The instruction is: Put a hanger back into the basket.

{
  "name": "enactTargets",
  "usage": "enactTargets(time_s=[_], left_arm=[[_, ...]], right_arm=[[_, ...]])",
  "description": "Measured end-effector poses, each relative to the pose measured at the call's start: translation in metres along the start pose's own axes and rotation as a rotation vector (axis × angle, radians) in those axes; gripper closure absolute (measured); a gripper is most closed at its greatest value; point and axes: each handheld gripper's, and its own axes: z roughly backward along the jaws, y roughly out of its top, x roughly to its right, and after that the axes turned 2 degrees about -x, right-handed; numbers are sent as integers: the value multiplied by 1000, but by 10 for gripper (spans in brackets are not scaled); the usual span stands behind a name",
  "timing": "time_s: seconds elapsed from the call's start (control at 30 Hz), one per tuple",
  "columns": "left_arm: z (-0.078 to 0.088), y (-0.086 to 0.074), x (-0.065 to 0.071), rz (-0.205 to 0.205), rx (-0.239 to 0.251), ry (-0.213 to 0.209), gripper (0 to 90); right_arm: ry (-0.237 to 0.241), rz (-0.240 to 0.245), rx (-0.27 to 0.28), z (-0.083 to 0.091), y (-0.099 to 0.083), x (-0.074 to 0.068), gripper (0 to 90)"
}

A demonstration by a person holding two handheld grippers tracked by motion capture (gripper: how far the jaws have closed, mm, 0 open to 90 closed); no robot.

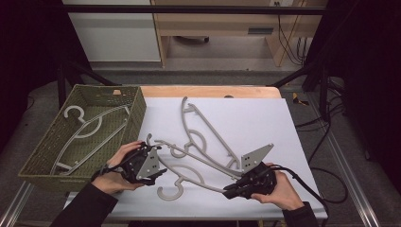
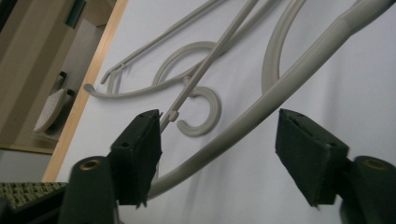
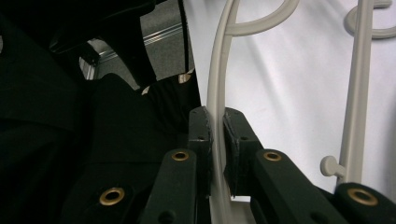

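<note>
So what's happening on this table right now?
A person is clearing grey plastic hangers off a white sheet, apparently into the green basket, where one hanger already lies. The right hand-held gripper is clamped on an arm of the nearest hanger. The left hand-held gripper straddles that hanger's other arm with its pads not pressing on it. Another hanger lies farther back.
</note>
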Motion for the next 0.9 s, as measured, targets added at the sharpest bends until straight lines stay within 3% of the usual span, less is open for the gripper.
enactTargets(time_s=[0.33,0.43,0.6,0.9], left_arm=[[-5,-3,9,-101,1,-7,648],[-2,-4,12,-133,9,-1,666],[-1,-6,13,-149,10,1,689],[1,-7,13,-151,21,-9,725]], right_arm=[[32,5,-1,0,-1,-1,826],[43,7,3,1,-1,0,826],[41,8,10,2,-1,1,824],[44,18,48,6,-3,5,820]])
